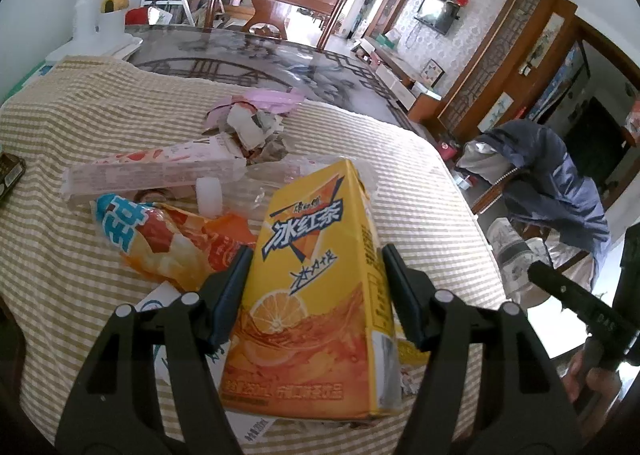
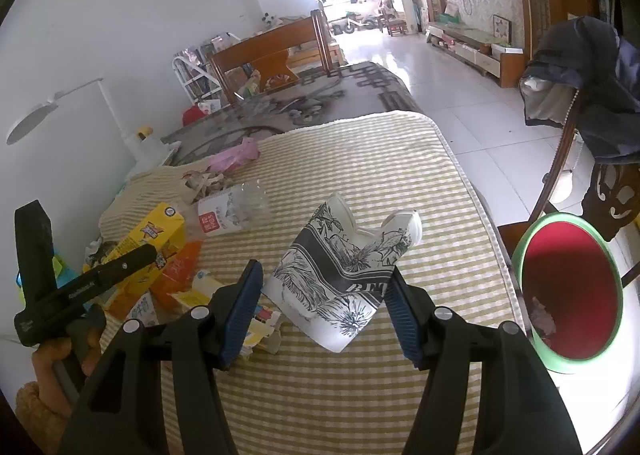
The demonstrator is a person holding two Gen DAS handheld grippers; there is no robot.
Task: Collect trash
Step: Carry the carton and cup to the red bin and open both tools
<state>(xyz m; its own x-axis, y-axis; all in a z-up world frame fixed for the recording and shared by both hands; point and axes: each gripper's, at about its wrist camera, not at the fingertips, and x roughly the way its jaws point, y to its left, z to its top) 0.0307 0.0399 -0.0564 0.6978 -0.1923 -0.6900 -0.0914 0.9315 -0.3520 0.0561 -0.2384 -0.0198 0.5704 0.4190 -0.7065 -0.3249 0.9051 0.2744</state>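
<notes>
Trash lies on the striped cloth (image 2: 360, 159). I see my left gripper (image 1: 314, 287) spread around the yellow carton (image 1: 312, 287). My right gripper (image 2: 326, 295) is spread around the crushed cup (image 2: 344, 271), near the red bin (image 2: 568, 287).

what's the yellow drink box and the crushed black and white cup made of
Yellow drink box: looks like coated carton board, glossy print, sharp folded edges. Crushed cup: likely thin paper with a matte printed surface; it has creased flat rather than cracked, though a plastic lining can't be ruled out.
</notes>
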